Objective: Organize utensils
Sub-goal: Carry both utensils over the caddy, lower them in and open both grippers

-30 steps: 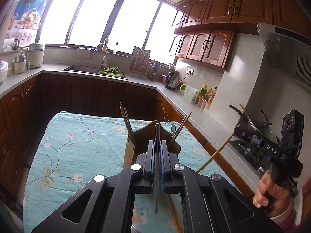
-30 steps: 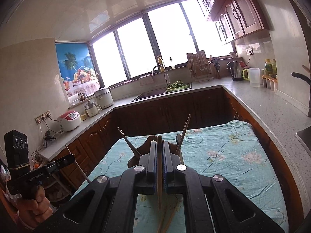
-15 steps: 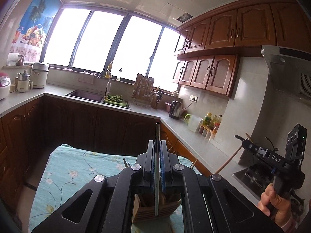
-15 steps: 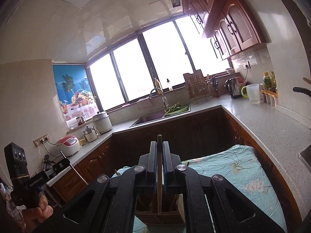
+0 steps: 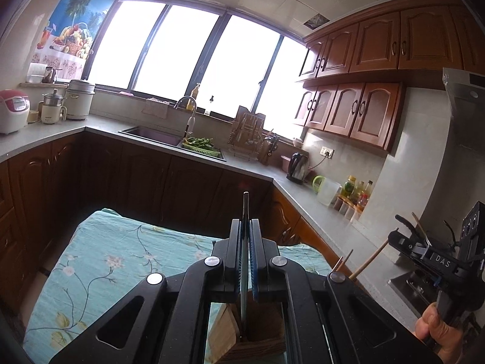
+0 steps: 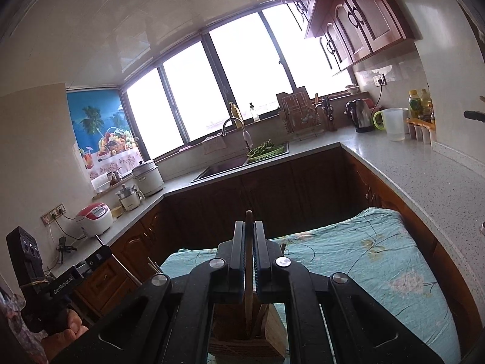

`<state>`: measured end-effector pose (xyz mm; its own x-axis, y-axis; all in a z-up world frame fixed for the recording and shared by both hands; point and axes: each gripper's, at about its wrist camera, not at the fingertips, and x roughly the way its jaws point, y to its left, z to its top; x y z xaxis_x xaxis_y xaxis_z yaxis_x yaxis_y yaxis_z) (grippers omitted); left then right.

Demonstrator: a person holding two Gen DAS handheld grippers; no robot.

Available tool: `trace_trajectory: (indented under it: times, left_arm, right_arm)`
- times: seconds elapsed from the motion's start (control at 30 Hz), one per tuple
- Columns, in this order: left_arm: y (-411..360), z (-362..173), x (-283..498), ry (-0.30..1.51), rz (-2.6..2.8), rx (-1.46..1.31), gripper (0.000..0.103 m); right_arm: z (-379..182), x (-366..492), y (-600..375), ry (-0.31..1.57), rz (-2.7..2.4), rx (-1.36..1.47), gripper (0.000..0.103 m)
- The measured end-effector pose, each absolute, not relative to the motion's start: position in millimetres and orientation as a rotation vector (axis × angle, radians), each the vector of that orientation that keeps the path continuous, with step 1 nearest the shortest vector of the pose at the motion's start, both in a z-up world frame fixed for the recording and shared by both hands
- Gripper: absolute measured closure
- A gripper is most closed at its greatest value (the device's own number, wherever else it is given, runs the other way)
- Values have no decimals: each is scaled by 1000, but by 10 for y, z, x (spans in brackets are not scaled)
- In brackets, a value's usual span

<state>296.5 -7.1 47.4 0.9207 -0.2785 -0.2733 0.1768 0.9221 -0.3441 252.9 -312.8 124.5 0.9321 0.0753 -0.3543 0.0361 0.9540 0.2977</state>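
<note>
My left gripper (image 5: 245, 223) is shut on a thin dark utensil (image 5: 245, 206) held upright; its lower end hangs at the open top of the wooden utensil holder (image 5: 257, 333) just below the jaws. My right gripper (image 6: 248, 224) is shut on a wooden chopstick (image 6: 248, 217), whose lower end dips into the same holder (image 6: 272, 333). Each view also shows the other tool: the right gripper (image 5: 394, 239) with its chopstick (image 5: 368, 261), and the left gripper (image 6: 101, 251). Other sticks (image 6: 151, 265) rise from the holder.
The holder stands on a table under a teal floral cloth (image 5: 121, 257). Dark wooden cabinets and a grey counter (image 6: 424, 176) wrap around it, with a sink (image 5: 151, 133), kettle (image 5: 298, 166), rice cookers (image 5: 12, 110) and a stove (image 5: 406, 285) at the right. A hand (image 5: 436, 324) grips the right tool.
Both grippers have come forward over the holder, which was ahead of the fingers and now sits beneath them. Both utensils stayed clamped, and their lower ends have come to the holder's top.
</note>
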Motion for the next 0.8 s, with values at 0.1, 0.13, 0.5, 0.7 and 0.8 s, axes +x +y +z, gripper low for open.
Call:
trace_trajectory:
  times: [0.1,0.13,0.5,0.7,0.8]
  left_arm:
    - [-131,349,3050,347,-239,-323,100]
    - [-123,319,3079,357,-240,-321,100]
    - [-35,124,3395,454,-266,-348,100]
    - [23,162,3448,460,-266,-335,100]
    - [27,158,3437,462,-265,-329,100]
  right_arm:
    - [1105,2595,-3106,405,23,305,98]
    - [1063,2618,-3097,417,24,306,98]
    - [822,2760,-3081,500,35,309,98]
    - [830,2792,-3075,503,30,303,98]
    - [829,2796,-3073,503,28,301,98]
